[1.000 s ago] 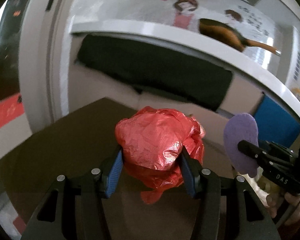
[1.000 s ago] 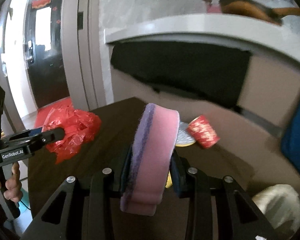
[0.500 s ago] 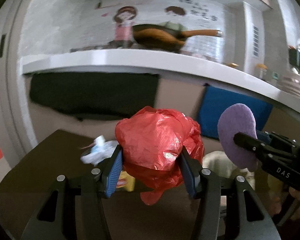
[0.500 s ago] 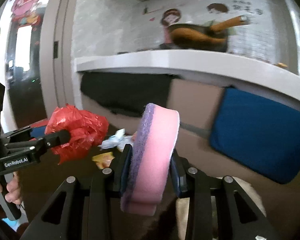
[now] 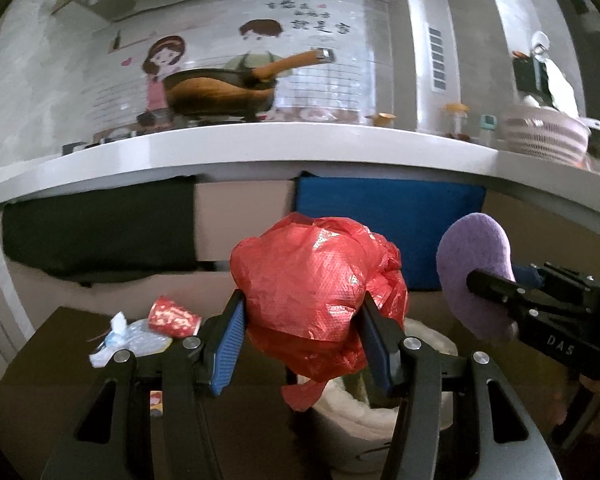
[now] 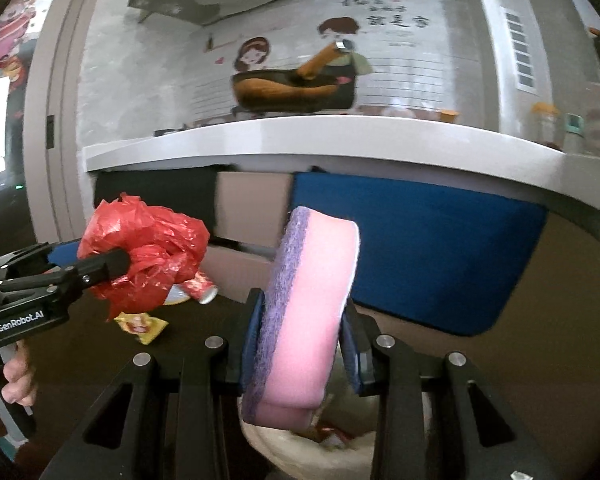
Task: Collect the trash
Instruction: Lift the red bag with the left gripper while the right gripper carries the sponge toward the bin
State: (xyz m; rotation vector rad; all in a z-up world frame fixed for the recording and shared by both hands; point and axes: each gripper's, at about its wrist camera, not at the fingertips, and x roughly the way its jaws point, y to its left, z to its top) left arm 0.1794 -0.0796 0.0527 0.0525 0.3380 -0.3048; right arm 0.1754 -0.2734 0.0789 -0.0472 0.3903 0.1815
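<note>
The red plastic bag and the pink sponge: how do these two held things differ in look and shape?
The red plastic bag is thin, shiny film crumpled into an irregular ball; the pink sponge is a thick, smooth-edged pad with a purple scouring layer. The bag sits in the left gripper, the sponge stands on edge in the right gripper. Both are clamped between blue pads above a white bin.
</note>
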